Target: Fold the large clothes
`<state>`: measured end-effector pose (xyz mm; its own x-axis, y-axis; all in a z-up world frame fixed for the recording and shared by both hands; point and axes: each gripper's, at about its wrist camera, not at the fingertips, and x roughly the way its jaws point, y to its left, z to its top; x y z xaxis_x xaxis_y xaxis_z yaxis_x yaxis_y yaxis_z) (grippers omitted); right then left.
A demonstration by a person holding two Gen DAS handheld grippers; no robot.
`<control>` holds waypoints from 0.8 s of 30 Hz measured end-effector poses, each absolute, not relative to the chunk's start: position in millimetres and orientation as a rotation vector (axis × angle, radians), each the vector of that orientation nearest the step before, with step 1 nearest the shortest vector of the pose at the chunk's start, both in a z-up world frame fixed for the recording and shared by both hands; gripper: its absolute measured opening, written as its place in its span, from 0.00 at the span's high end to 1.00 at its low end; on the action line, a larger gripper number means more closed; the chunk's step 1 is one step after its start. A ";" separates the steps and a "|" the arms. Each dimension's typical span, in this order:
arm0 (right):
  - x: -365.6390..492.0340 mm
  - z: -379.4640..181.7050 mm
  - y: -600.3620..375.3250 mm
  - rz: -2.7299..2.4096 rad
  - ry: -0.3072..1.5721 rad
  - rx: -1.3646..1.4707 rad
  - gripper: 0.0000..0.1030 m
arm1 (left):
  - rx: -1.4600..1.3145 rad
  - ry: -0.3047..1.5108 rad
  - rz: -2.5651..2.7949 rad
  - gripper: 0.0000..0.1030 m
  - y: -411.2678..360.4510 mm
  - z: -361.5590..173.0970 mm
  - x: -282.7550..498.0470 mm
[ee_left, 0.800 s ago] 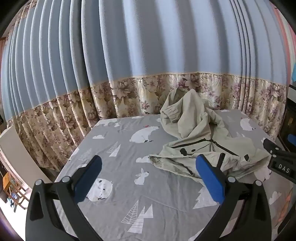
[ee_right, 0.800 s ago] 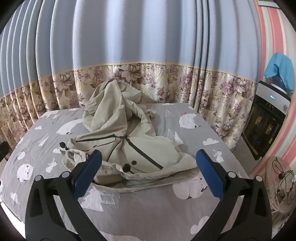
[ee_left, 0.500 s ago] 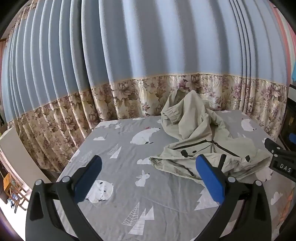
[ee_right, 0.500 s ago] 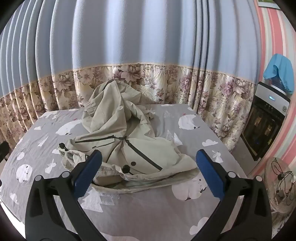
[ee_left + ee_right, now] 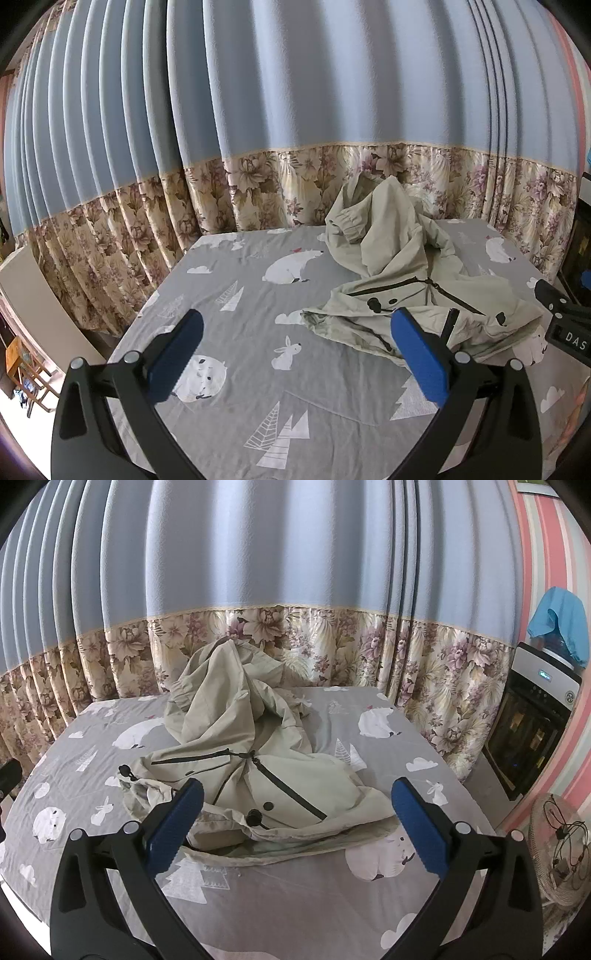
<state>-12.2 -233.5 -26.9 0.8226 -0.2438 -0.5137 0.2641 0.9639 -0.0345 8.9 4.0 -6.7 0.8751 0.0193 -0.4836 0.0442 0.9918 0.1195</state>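
A pale beige-green jacket [image 5: 399, 280] with dark zips lies crumpled on a grey bed sheet [image 5: 258, 369] printed with bears and rabbits, one part heaped up against the curtain. In the right wrist view the jacket [image 5: 258, 768] fills the middle of the bed. My left gripper [image 5: 295, 354] is open and empty, above the bed to the left of the jacket. My right gripper [image 5: 295, 830] is open and empty, just short of the jacket's near hem. The right gripper's black body [image 5: 565, 317] shows at the right edge of the left wrist view.
A blue curtain with a floral lower band [image 5: 295, 642] hangs behind and beside the bed. A black and silver appliance [image 5: 532, 738] with a blue cloth on it stands at the right, with a fan [image 5: 557, 845] on the floor.
Both grippers have drawn back and risen slightly, so the jacket and bed sit a little lower in view. Both stay open. The jacket has not moved.
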 end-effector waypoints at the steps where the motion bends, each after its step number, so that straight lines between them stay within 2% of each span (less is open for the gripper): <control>1: -12.1 -27.9 -232.8 -0.271 0.543 0.040 0.03 | 0.128 0.505 -0.012 0.01 4.2 -6.6 10.3; 24: -2.6 -36.0 -241.3 -0.279 0.560 0.051 0.03 | 0.123 0.508 -0.005 0.01 7.3 -11.9 12.5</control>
<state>-2.6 -241.3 -36.0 0.8106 -0.2476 -0.5307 0.2752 0.9610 -0.0280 12.5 7.3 -11.9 0.8738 0.0252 -0.4857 0.0357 0.9926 0.1157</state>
